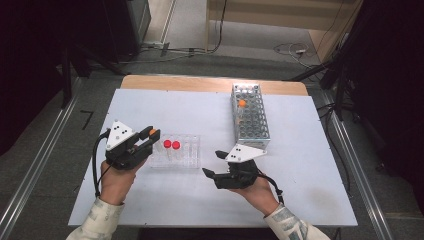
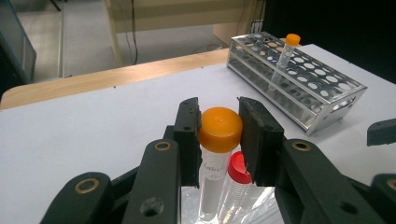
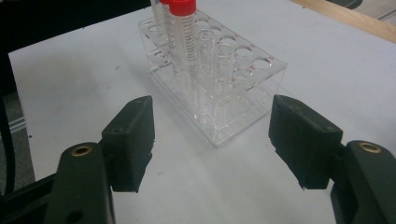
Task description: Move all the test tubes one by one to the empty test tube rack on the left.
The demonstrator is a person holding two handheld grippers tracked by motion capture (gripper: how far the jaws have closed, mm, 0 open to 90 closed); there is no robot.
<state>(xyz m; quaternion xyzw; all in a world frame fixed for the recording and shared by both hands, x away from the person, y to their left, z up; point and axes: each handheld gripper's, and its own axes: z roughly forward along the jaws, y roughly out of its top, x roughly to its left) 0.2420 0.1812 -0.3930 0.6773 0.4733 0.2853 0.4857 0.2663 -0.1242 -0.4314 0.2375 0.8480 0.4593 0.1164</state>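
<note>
White laminate covers the table (image 1: 300, 165), on which two racks are set. A perforated metal tube rack (image 1: 250, 117) is seen beyond and to the right of the left claw (image 2: 219, 135), with one orange-capped tube (image 2: 286, 56) standing upright in it. A clear acrylic rack (image 3: 219, 88) is placed directly ahead of the right claw (image 3: 212, 137), apart from its jaws, and just beneath the left claw's tips. Two red-capped tubes (image 1: 171, 145) are held upright in the acrylic rack's near-left holes. The right claw is kept released, jaws spread wide with nothing between them, above bare tabletop. The left claw is clenched on an orange-capped tube (image 2: 219, 140), the cap being gripped between both pads; the tube is held upright, just beside a red-capped tube (image 2: 237, 179), with its lower end among the acrylic rack's holes.
</note>
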